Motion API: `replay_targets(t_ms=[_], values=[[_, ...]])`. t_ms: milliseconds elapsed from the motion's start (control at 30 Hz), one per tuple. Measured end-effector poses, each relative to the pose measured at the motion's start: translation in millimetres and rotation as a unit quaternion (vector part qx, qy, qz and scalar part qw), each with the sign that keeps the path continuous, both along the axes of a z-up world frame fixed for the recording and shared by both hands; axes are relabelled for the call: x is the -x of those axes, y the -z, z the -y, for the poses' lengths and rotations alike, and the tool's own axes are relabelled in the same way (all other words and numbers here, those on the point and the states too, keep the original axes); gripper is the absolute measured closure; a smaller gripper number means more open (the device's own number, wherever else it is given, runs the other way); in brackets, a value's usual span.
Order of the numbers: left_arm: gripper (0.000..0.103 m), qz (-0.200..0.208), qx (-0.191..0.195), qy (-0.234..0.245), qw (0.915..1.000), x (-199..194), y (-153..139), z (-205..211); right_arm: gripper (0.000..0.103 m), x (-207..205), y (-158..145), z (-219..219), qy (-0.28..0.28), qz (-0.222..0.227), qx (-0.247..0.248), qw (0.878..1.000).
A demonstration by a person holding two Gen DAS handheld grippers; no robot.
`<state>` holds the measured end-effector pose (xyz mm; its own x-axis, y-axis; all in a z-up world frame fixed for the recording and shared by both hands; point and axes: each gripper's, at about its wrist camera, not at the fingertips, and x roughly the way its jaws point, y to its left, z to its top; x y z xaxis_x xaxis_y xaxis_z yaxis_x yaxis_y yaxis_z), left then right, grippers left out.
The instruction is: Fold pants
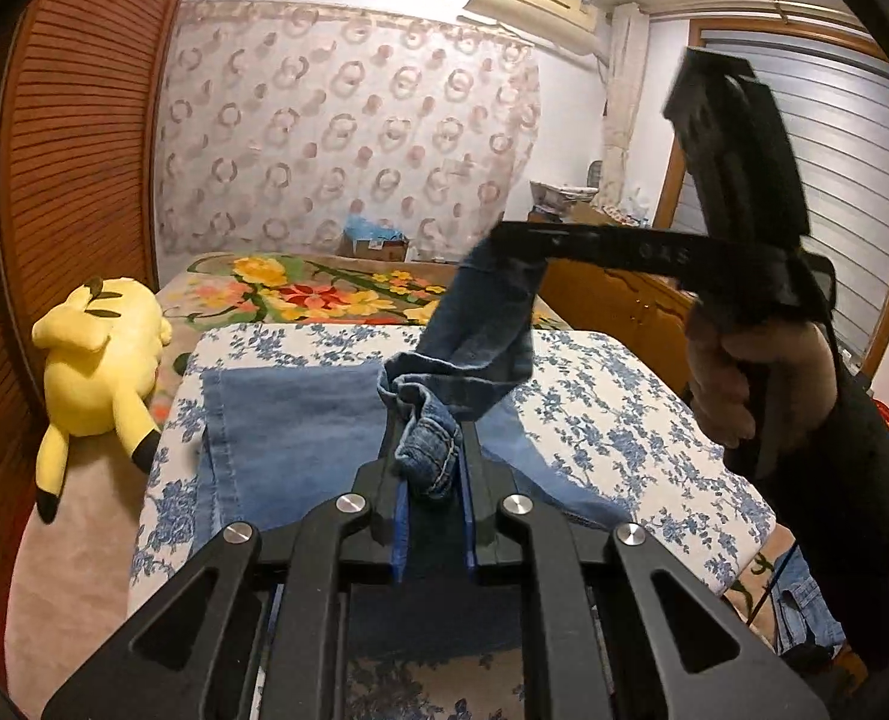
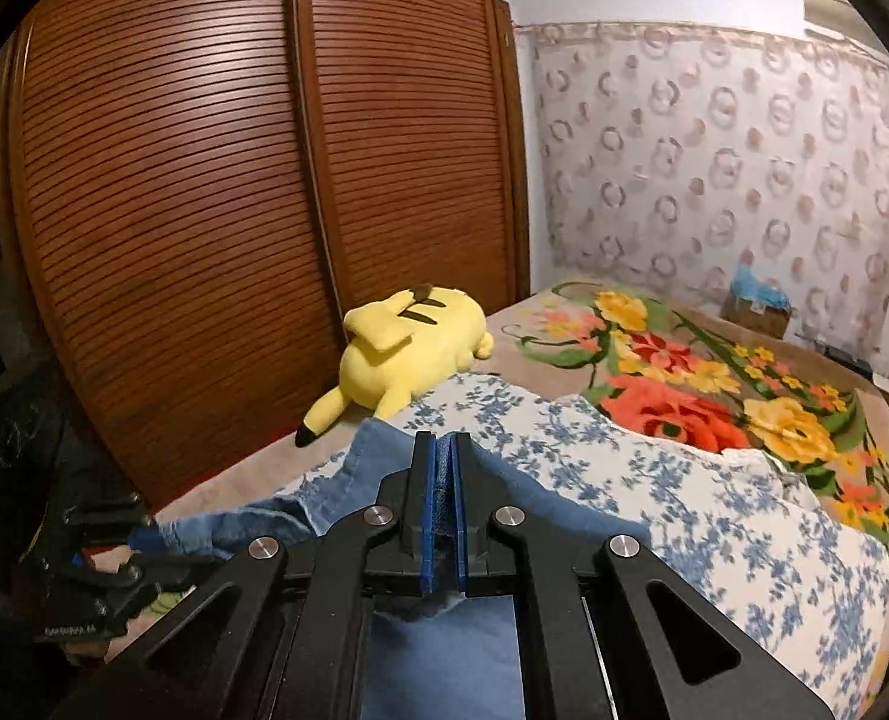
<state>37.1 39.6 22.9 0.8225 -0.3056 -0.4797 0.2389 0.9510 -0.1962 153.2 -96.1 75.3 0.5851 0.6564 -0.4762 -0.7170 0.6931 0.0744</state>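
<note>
Blue jeans (image 1: pixel 288 414) lie spread on a white sheet with blue flowers (image 1: pixel 612 408) on the bed. My left gripper (image 1: pixel 432 427) is shut on a bunched, stitched hem of the jeans. A strip of denim rises from there to my right gripper (image 1: pixel 501 237), which a hand (image 1: pixel 738 378) holds higher up at the right. In the right wrist view my right gripper (image 2: pixel 442 441) is shut on a thin fold of the jeans (image 2: pixel 378 456), lifted off the sheet. My left gripper (image 2: pixel 135 540) shows at the lower left there, clamped on the denim edge.
A yellow plush toy (image 1: pixel 102 372) lies on the bed's left side, by the louvred wooden wardrobe doors (image 2: pixel 204 210). A flowered blanket (image 1: pixel 300 288) covers the far half of the bed. A cardboard box (image 1: pixel 378 246) and a wooden cabinet (image 1: pixel 624 300) stand beyond.
</note>
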Motion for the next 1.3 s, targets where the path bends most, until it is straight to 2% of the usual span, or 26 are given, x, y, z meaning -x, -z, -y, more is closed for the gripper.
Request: replay_targets(t_ms=[233,600,700,1000,1200,1300], values=[[0.089,-0.028,0.007,-0.015,0.9995,2.2,32.6,-12.5,0.099,-21.0,5.9,-30.6,-0.02,-0.01,0.026,0.999],[0.089,-0.08,0.022,-0.032,0.996,-3.9,79.8,-44.9,0.099,-61.3,37.9,-92.3,-0.056,-0.046,0.063,0.995],[0.085,-0.087,0.028,-0.033,0.9953,-5.1,82.5,-48.4,0.099,-70.8,44.0,-98.5,-0.057,-0.057,0.065,0.995],[0.084,-0.091,0.027,-0.027,0.9951,-5.8,77.4,-50.1,0.099,-95.3,47.1,-118.5,-0.06,-0.067,0.07,0.993],[0.084,-0.094,0.029,-0.026,0.9948,-5.4,81.6,-54.4,0.098,-94.0,57.6,-130.7,-0.066,-0.056,0.086,0.993],[0.084,-0.095,0.03,-0.028,0.9946,-2.6,85.2,-52.7,0.098,-93.3,60.4,-128.8,-0.068,-0.068,0.076,0.992]])
